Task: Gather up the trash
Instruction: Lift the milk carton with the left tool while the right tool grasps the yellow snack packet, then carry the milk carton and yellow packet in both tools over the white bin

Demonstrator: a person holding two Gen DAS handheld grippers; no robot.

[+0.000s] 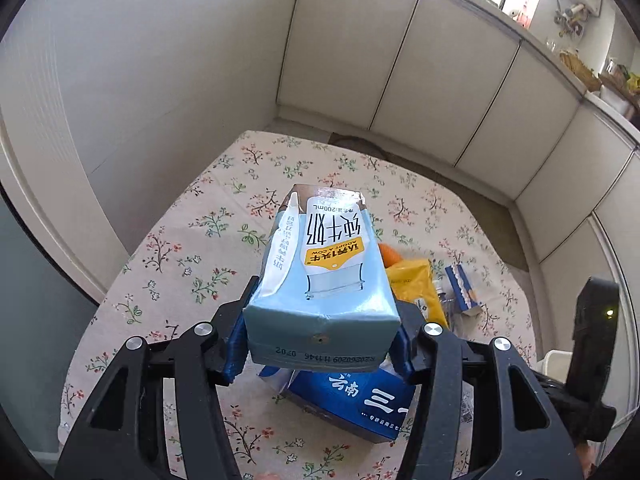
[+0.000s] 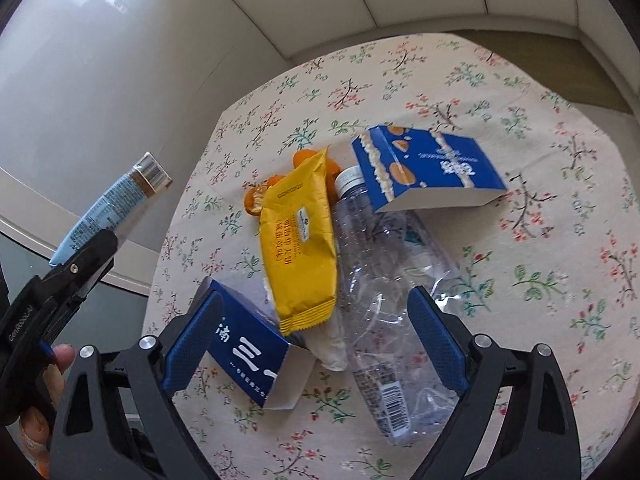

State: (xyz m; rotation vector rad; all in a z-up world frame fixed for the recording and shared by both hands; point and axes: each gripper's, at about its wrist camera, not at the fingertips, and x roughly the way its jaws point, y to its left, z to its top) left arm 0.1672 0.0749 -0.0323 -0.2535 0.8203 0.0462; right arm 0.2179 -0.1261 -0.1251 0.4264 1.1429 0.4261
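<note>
The left hand-held gripper is clamped on a pale-blue milk carton, held clear above the floral-clothed desk. The right hand-held gripper hangs unclenched over the remaining litter: yellow snack wrapper, crushed clear bottle, near blue box and far blue box. Step in hand: gathering. Next, probably, the right jaws must settle on one item and close.

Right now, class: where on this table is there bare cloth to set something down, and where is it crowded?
Bare cloth lies between the biscuit box and the far edge, and right of the bottle. Crowded: the yellow packet, bottle, orange peel and dark blue box bunch together by the open right gripper.
</note>
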